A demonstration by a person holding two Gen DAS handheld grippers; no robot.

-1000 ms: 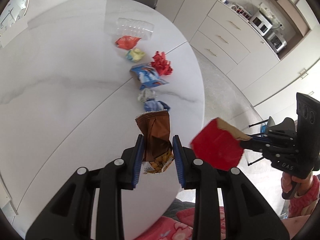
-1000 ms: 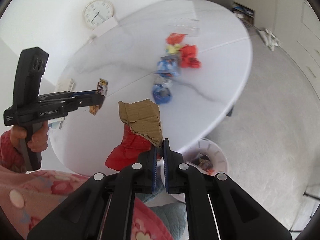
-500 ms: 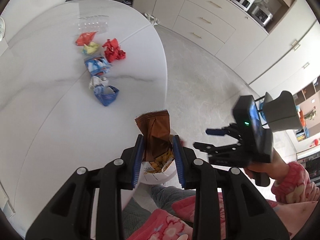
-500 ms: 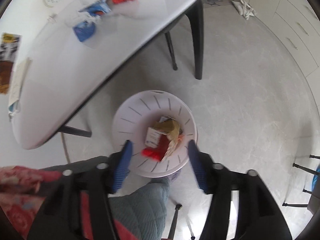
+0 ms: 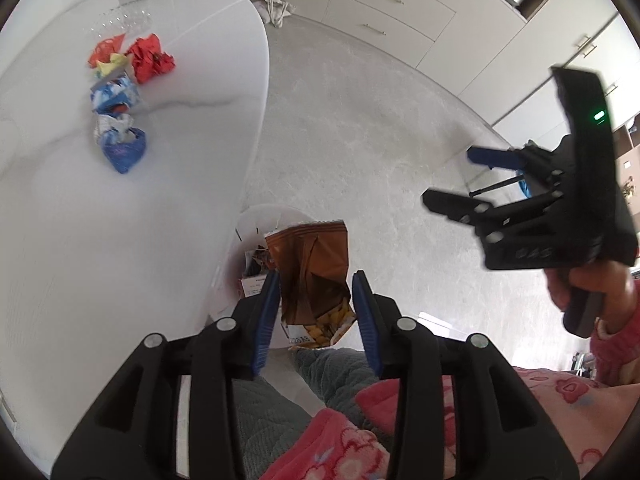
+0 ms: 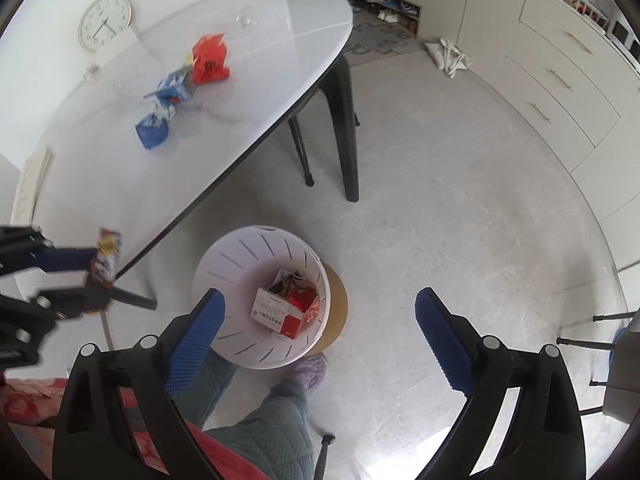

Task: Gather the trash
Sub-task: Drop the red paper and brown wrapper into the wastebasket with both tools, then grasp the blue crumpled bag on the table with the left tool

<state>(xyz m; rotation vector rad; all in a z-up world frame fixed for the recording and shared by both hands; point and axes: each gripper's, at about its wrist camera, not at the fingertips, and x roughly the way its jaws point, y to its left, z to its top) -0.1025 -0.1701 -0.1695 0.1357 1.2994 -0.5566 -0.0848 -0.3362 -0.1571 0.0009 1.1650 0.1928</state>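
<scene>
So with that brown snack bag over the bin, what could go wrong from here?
1. The left claw is opening, and the brown snack bag hangs near the white bin's rim, so it may fall onto the floor.
2. Its torn top is open, so crumbs could spill.
3. The bin sits tucked against the table edge, which could deflect the bag.

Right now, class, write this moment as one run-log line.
left claw: opening, brown snack bag between pads | right claw: opening, empty | white bin: below both | table: wrappers remain
</scene>
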